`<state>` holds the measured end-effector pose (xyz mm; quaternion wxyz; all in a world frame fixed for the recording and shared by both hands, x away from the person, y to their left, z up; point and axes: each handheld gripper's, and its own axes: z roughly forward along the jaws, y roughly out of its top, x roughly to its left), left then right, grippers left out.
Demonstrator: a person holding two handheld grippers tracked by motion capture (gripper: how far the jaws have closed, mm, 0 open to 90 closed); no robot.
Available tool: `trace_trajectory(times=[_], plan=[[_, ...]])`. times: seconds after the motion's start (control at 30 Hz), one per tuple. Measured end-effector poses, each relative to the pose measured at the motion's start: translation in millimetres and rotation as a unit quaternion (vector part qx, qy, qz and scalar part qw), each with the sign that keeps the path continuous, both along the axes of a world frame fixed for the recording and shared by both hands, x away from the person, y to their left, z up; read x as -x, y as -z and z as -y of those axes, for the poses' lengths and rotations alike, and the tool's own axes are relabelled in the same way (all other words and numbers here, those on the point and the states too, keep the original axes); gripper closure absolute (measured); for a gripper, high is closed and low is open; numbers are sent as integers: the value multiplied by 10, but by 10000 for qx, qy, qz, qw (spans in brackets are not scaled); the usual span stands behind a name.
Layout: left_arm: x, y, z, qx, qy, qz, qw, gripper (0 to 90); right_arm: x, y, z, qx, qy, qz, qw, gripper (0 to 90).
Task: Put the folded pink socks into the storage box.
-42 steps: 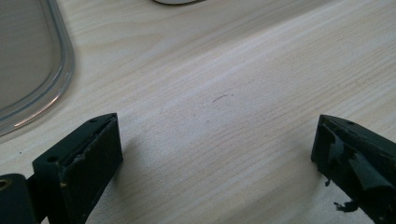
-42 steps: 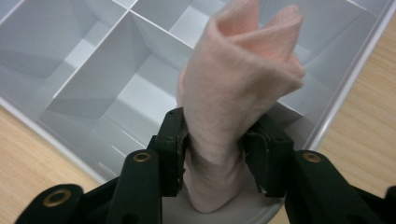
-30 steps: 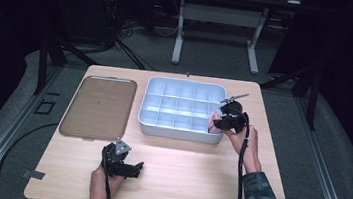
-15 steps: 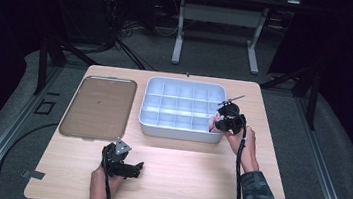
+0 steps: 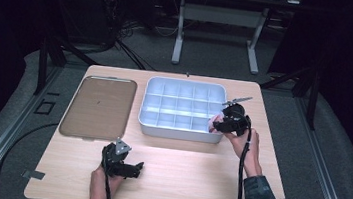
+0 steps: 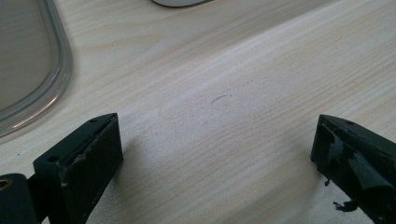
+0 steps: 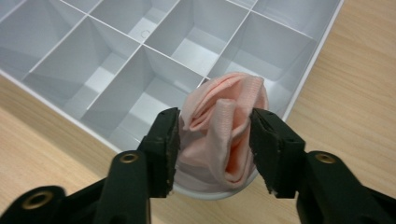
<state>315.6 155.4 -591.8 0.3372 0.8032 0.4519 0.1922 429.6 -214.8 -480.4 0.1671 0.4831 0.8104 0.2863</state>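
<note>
A rolled pink cloth (image 7: 224,135) sits in the near right corner compartment of the white divided tray (image 7: 116,70). My right gripper (image 7: 215,116) straddles it. Its jaws have just been opening, and the cloth lies between them, brushing both pads without being squeezed. From above, the right gripper (image 5: 219,124) hovers at the front right corner of the tray (image 5: 179,130), with the pink cloth (image 5: 214,121) at its tip. My left gripper (image 5: 129,167) rests low near the table's front edge. In its own view the left gripper (image 6: 215,140) is wide open over bare wood, holding nothing.
A flat brown lid-like tray (image 5: 98,105) lies on the left half of the table, and its clear rim (image 6: 60,70) is close to the left gripper. The white tray's other compartments look empty. A black cable trails from each gripper toward the person.
The right gripper has sunk slightly toward the tray's front right compartment. The left hand has stayed where it was.
</note>
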Motion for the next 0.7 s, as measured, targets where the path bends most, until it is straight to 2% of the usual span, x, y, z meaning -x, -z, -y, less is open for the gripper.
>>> trace_trajectory(times=[0.3, 0.5, 0.7], plan=[[-1, -1, -1, -10, 7, -4, 10000, 19, 211, -155, 73, -364, -100, 236, 9990, 280], [0, 4, 4, 26, -19, 15, 10000, 19, 363, -176, 66, -390, -226, 404, 9982, 150], [-2, -2, -2, -18, 21, -4, 10000, 18, 549, -153, 39, -382, -353, 530, 9972, 124]])
